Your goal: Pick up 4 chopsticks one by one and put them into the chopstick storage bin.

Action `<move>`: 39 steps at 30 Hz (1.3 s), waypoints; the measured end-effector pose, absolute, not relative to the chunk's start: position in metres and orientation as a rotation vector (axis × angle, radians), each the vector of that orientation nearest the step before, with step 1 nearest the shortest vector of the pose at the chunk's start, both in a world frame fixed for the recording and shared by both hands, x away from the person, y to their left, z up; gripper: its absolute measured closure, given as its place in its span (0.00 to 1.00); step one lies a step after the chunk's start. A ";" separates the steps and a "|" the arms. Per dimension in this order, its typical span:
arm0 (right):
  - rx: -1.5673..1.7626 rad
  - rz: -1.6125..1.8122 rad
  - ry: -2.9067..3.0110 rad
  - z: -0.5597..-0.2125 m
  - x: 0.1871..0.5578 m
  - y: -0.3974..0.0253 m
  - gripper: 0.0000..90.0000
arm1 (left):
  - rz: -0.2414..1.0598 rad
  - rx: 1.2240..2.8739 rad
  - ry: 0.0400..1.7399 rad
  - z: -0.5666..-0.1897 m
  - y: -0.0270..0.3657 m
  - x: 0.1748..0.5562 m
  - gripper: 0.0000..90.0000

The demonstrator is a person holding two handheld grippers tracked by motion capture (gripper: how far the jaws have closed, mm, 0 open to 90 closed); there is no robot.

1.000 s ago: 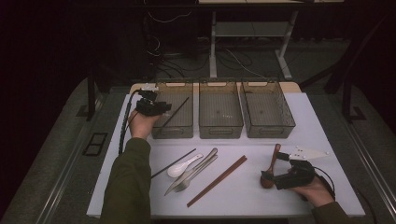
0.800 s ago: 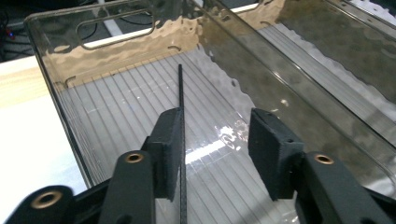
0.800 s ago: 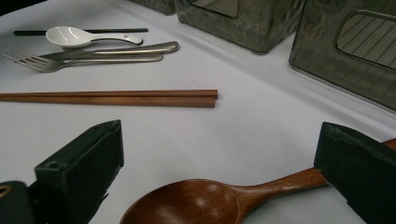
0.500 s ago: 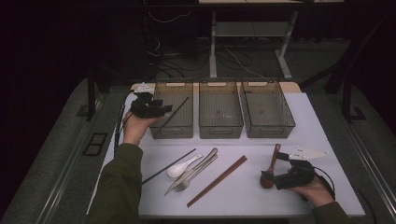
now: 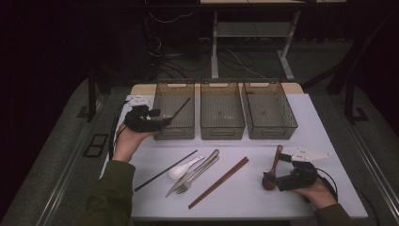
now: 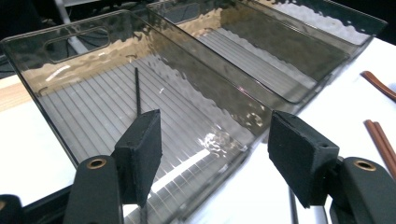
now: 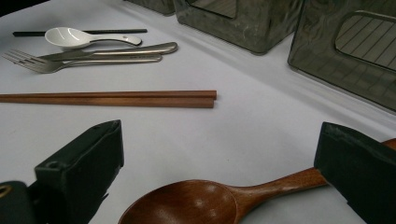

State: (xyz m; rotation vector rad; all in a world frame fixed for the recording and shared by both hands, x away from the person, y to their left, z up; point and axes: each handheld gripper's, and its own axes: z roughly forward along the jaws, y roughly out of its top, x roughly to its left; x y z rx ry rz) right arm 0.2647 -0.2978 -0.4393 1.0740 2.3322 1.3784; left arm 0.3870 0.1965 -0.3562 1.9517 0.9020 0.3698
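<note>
My left gripper (image 5: 160, 121) (image 6: 217, 140) hangs open at the near left corner of the left smoky plastic bin (image 5: 173, 131) (image 6: 60, 135). A thin black chopstick (image 5: 181, 108) (image 6: 137, 88) leans inside that bin, its lower end passing behind my left jaw, free of both pads. At the table's near right, my right gripper (image 5: 272, 179) (image 7: 222, 156) stands open around a brown wooden spoon (image 5: 274, 165) (image 7: 196, 203). The spoon lies flat on the white table with its bowl between the jaws, neither pad touching it.
Middle bin (image 5: 222, 129) and right bin (image 5: 270, 129) stand beside the left one. On the table lie a second black chopstick (image 5: 164, 170), a white spoon (image 5: 184, 168) (image 7: 74, 37), a metal fork and knife (image 5: 193, 173) (image 7: 93, 56), and brown chopsticks (image 5: 219, 182) (image 7: 116, 99).
My left gripper has drawn back from over the left bin toward the near side, leaving the black chopstick in the bin. The right gripper has not moved.
</note>
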 end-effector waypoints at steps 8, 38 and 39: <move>1.077 1.376 2.332 -0.440 0.264 -0.297 0.01 | 0.359 1.969 0.854 -0.360 0.198 0.364 0.35; 1.081 1.373 2.335 -0.440 0.263 -0.297 0.01 | 0.294 2.026 0.827 -0.416 0.223 0.288 0.39; 1.081 1.372 2.336 -0.440 0.263 -0.297 0.01 | 0.290 2.030 0.826 -0.417 0.224 0.286 0.39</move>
